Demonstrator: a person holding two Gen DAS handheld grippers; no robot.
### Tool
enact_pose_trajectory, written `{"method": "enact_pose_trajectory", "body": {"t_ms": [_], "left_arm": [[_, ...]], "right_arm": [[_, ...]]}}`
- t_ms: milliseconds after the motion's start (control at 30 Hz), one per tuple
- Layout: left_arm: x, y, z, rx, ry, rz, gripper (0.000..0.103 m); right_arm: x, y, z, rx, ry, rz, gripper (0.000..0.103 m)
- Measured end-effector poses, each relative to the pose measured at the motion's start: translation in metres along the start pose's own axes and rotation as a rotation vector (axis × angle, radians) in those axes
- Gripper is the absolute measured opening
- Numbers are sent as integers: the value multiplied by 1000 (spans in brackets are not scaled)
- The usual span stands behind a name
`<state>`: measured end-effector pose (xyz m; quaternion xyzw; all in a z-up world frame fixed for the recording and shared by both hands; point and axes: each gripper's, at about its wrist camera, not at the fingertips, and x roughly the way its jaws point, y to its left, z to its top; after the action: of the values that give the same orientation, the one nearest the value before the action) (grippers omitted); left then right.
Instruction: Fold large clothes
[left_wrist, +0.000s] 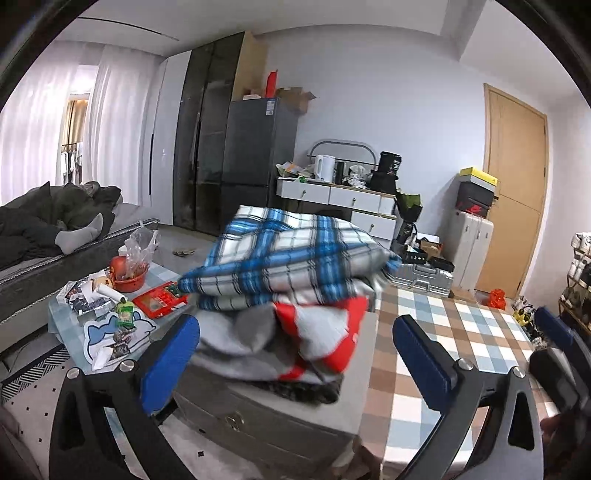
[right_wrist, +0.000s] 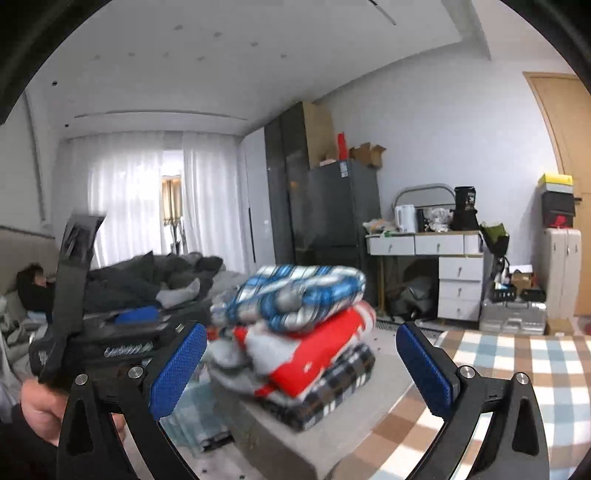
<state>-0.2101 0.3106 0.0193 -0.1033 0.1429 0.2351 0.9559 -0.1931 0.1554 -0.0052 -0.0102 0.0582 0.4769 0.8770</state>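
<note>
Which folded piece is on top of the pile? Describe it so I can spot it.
Find the grey box beside the checked tablecloth; a stack of folded clothes sits on it. The top piece is the blue plaid one, above a red and grey one.

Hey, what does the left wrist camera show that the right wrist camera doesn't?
Only the left wrist view shows the cluttered side table with its red plastic bowl and red box. Only the right wrist view shows the bottom black-and-white checked garment and the hand holding the left gripper. Both show the blue plaid folded garment atop the red-and-grey one, the checked tablecloth, and open, empty jaws.
</note>
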Motion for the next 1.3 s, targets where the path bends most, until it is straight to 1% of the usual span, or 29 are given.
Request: {"method": "enact_pose_trajectory", "body": {"t_ms": [67, 167, 200, 267, 300, 367, 467, 533, 767, 1033, 1300], "left_arm": [[-9, -3, -1, 27, -29, 19, 102], [-22, -8, -4, 68, -58, 19, 102], [-23, -9, -4, 77, -58, 13, 102], [-26, -11, -2, 108, -59, 17, 102], [-26, -13, -2, 118, -65, 25, 102], [-31, -15, -4, 133, -85, 17, 102], [-32, -14, -5, 130, -86, 7, 102], [-33, -14, -9, 126, -85, 4, 102], [-31, -11, -13, 105, -78, 2, 102], [-32, -13, -19, 120, -87, 24, 102], [-35, -12, -22, 111, -79, 17, 102]], "right_arm": [[-9, 11, -12, -36, 5, -37, 103], [-21, 11, -22, -57, -1, -60, 103], [-29, 11, -25, -47, -2, -65, 103], [-37, 8, -26, 7, 1, -42, 103], [-37, 7, -26, 29, 2, -33, 103], [-45, 9, -28, 44, -8, -34, 103], [-54, 16, -30, 17, -31, -60, 103], [-56, 18, -31, 21, -28, -44, 103], [-60, 24, -31, 25, -38, -46, 103], [-64, 23, -29, 44, -55, -49, 103], [-67, 27, -27, 35, -63, -40, 103]]}}
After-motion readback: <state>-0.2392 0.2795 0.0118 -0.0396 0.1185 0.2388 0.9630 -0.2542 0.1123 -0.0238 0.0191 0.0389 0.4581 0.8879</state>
